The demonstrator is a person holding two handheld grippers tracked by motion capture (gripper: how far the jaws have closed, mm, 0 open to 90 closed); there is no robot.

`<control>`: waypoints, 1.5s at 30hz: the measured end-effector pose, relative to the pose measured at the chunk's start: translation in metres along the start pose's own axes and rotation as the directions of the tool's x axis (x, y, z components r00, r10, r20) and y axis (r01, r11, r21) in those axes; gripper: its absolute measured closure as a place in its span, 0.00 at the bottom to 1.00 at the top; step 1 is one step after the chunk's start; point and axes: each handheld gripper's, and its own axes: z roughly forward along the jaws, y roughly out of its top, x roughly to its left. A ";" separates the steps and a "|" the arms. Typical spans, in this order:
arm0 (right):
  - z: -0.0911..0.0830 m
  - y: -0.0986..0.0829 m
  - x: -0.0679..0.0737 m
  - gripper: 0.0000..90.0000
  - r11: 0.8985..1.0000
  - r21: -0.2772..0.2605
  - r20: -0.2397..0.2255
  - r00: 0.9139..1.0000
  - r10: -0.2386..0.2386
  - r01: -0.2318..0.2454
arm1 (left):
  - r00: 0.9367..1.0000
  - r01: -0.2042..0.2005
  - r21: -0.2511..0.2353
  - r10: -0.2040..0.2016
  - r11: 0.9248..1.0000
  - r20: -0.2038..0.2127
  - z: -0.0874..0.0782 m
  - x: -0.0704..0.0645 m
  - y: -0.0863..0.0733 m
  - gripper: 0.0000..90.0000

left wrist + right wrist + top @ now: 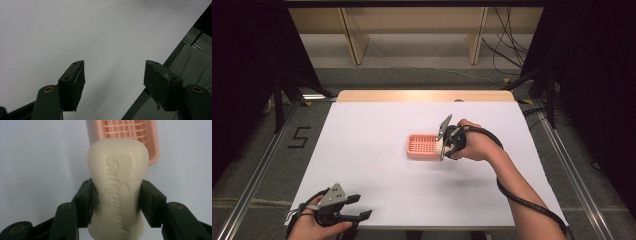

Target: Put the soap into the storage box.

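Right tongs [116,195] are clamped across the waist of the soap bar [117,185] at the dish's [422,146] 3 o'clock rim; slick soap may slip sideways onto the tabletop [377,170]; left tongs [113,75] idle, apart.

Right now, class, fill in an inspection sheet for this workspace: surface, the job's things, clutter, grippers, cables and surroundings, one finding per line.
Surface: white table, bare apart from the job's things; a wooden strip shows along its far edge.
Job's things: cream soap bar stamped "Safeguard"; pink slatted soap dish near the table's middle, holding nothing.
Clutter: nothing seen.
Grippers: right gripper shut on the soap bar at the dish's right end; left gripper open, holding nothing, at the near left edge.
Cables: a black cable trails along the right forearm; loose cables lie on the floor beyond the table.
Surroundings: black curtains on both sides, wooden frames behind, a "5" marked on the floor.
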 end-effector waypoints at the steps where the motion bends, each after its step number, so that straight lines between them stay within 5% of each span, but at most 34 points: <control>1: 0.000 0.000 0.000 0.56 1.000 0.002 0.000 1.000 -0.003 0.003 | 1.000 0.001 0.000 -0.001 1.000 0.000 0.000 0.000 0.000 0.37; 25: 0.005 0.021 -0.006 0.56 0.999 0.005 -0.005 0.999 -0.045 0.045 | 1.000 -0.006 0.007 0.006 1.000 0.003 -0.001 0.001 0.001 0.37; 33: 0.006 0.025 -0.006 0.56 1.000 0.002 -0.003 1.000 -0.024 0.024 | 1.000 -0.001 0.003 0.001 1.000 -0.003 -0.001 0.000 0.001 0.37; 35: 0.006 0.026 -0.004 0.56 1.000 0.025 -0.004 1.000 0.018 -0.018 | 1.000 -0.001 0.004 0.001 1.000 -0.003 -0.001 0.000 0.001 0.37; 45: 0.008 0.033 -0.008 0.56 1.000 0.017 -0.004 1.000 0.011 -0.011 | 1.000 0.022 -0.010 -0.022 1.000 0.000 0.000 -0.002 0.001 0.37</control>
